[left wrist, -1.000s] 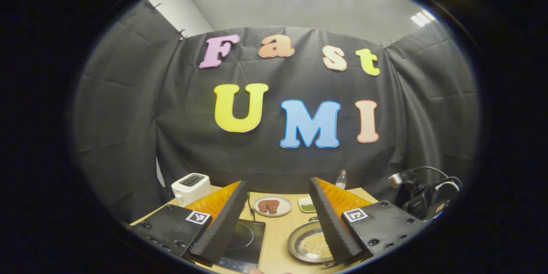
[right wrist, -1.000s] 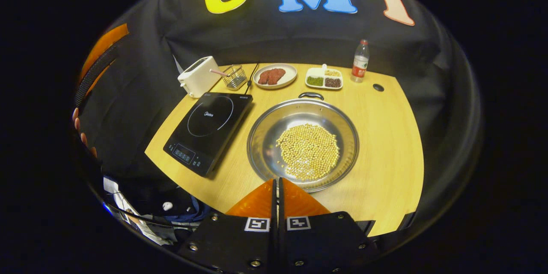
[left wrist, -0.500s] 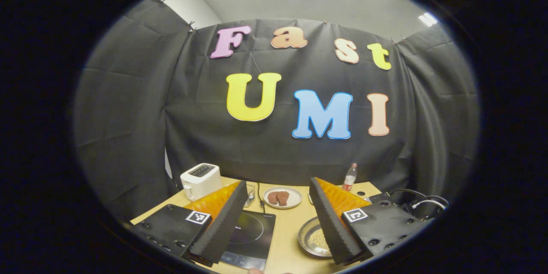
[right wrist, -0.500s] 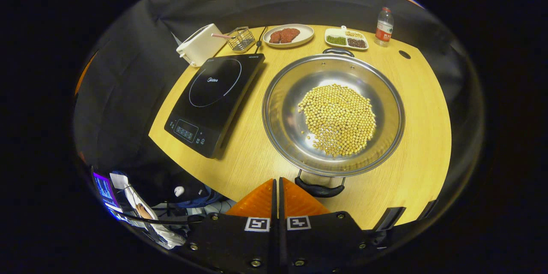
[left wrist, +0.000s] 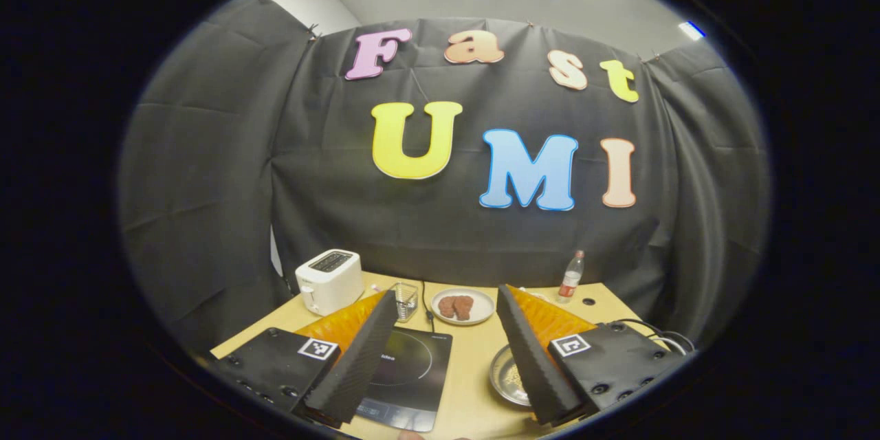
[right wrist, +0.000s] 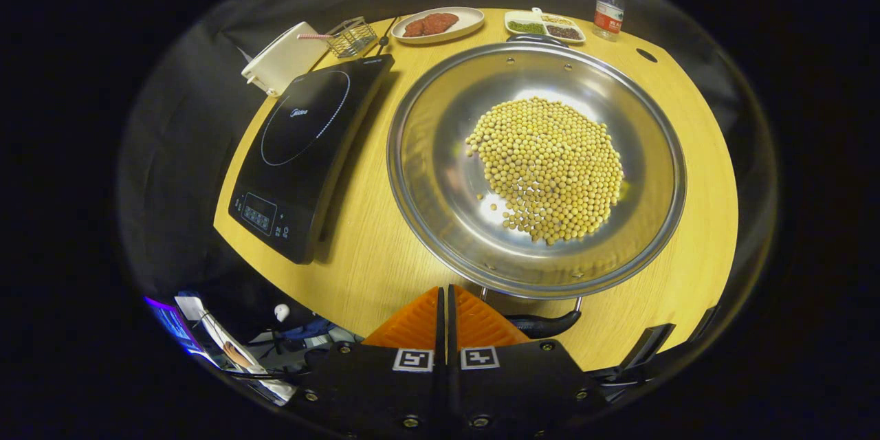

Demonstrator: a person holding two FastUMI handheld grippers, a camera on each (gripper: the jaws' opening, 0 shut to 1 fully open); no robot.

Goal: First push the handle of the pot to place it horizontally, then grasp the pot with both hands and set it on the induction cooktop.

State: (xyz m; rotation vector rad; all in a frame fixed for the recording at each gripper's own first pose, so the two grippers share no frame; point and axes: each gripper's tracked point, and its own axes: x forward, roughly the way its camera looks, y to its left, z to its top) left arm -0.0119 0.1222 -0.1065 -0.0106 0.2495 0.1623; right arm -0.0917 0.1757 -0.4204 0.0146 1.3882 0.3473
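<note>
The steel pot [right wrist: 440, 172], shallow and wide with a heap of soybeans [right wrist: 546, 168] in its middle, sits on the wooden table [right wrist: 371, 261] just to the right of the induction cooktop [right wrist: 302, 151], not on it; its near black handle [right wrist: 543, 323] lies close above the right gripper [right wrist: 447, 299], whose two fingers are pressed together with nothing between them; a second handle shows at the pot's far rim. In the left gripper view the left gripper [left wrist: 447, 350] hangs with its fingers spread wide apart, grasping nothing, the cooktop and pot below it. Along the table's far edge stand a white toaster [right wrist: 278, 65], a small wire basket [right wrist: 350, 36], a plate of red meat [right wrist: 436, 24], a divided dish of beans [right wrist: 543, 24] and a plastic bottle [right wrist: 608, 10]; black cloth walls the booth, under a grey ceiling with lit panels.
</note>
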